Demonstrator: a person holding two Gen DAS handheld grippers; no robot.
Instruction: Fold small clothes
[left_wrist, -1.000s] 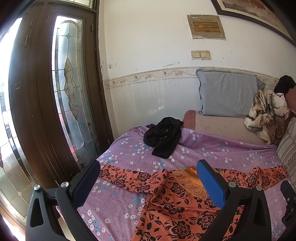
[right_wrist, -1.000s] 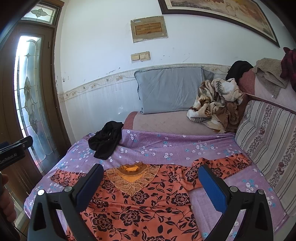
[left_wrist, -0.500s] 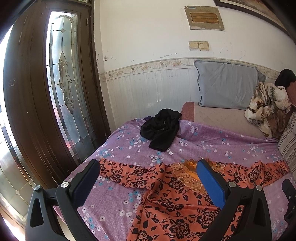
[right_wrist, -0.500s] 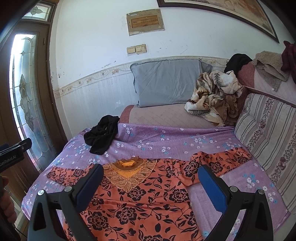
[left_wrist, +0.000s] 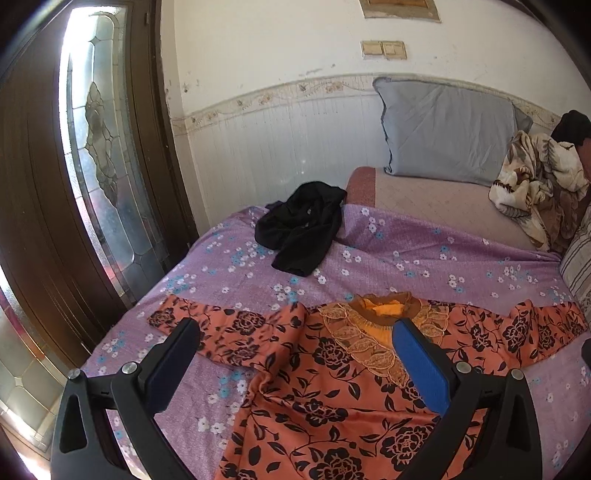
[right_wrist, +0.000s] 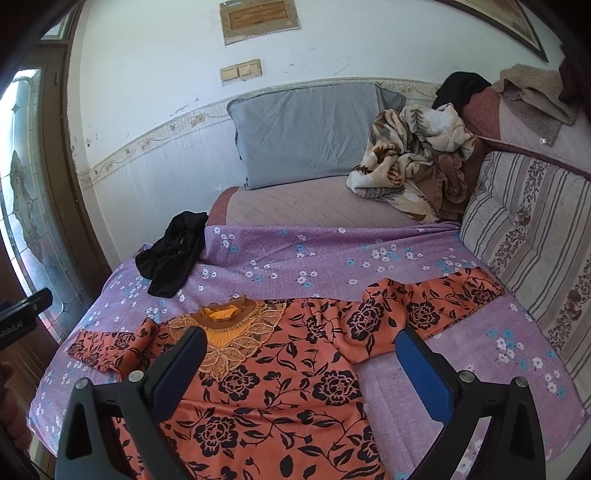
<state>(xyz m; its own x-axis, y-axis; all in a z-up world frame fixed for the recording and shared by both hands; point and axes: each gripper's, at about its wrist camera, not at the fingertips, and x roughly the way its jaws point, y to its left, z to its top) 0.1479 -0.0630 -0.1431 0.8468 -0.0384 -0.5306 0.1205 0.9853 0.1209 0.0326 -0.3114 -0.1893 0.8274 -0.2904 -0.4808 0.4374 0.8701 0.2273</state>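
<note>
Hovering wide open and empty, the left gripper (left_wrist: 295, 343) and right gripper (right_wrist: 301, 349) are held above the orange floral top (right_wrist: 280, 373); the top is spread flat on the purple bedsheet (right_wrist: 332, 258); a black garment (left_wrist: 303, 232) is seen beyond.

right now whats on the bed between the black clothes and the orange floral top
Only bare purple flowered sheet lies between the black clothes and the orange floral top; both wrist views show that.

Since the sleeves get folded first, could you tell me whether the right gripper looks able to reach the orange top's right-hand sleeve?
Probably yes: the right gripper is open, the sleeve lies flat on the purple sheet just ahead, and nothing lies between.
</note>
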